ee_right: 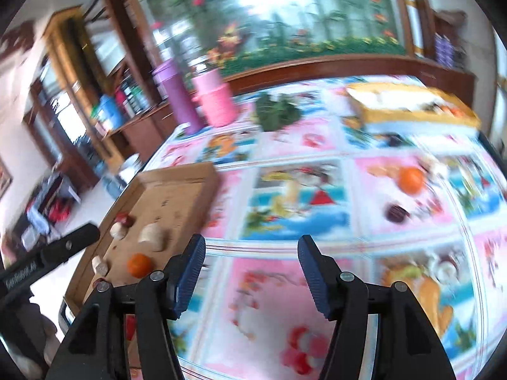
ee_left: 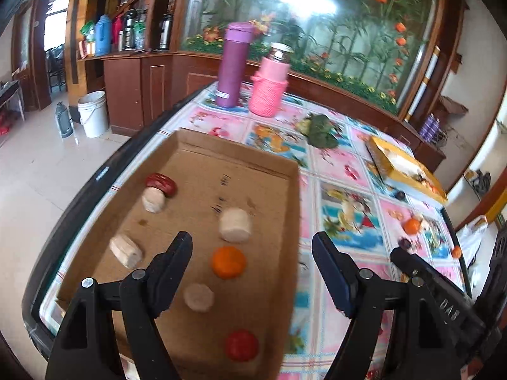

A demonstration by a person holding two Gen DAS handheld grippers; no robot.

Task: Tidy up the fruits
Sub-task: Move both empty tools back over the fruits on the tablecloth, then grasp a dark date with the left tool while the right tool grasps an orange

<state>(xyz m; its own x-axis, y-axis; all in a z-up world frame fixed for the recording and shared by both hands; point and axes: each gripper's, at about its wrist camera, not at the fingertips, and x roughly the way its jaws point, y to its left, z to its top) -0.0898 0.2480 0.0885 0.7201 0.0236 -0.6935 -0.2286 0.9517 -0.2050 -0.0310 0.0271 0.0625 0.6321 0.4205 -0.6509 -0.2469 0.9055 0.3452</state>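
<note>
The left gripper (ee_left: 252, 272) is held wide apart over the cardboard tray (ee_left: 190, 148), nothing between its fingers. Just under it in the tray a red fruit (ee_left: 241, 345), a pale slice (ee_left: 199, 297) and an orange (ee_left: 228, 261) are seen, with pale chunks and a dark red piece (ee_left: 161, 183) lying farther in. The right gripper (ee_right: 252, 269) is also spread wide and empty, held above the patterned cloth of the worktop (ee_right: 266, 300); its view is blurred. Beyond it a dark plum (ee_right: 396, 212) and a loose orange (ee_right: 411, 180) are left on the cloth, well apart from the tray. Farther back a green vegetable (ee_left: 320, 129), a yellow box (ee_left: 408, 171), a pink flask (ee_left: 269, 90) and a purple flask (ee_left: 234, 63) are seen.
</note>
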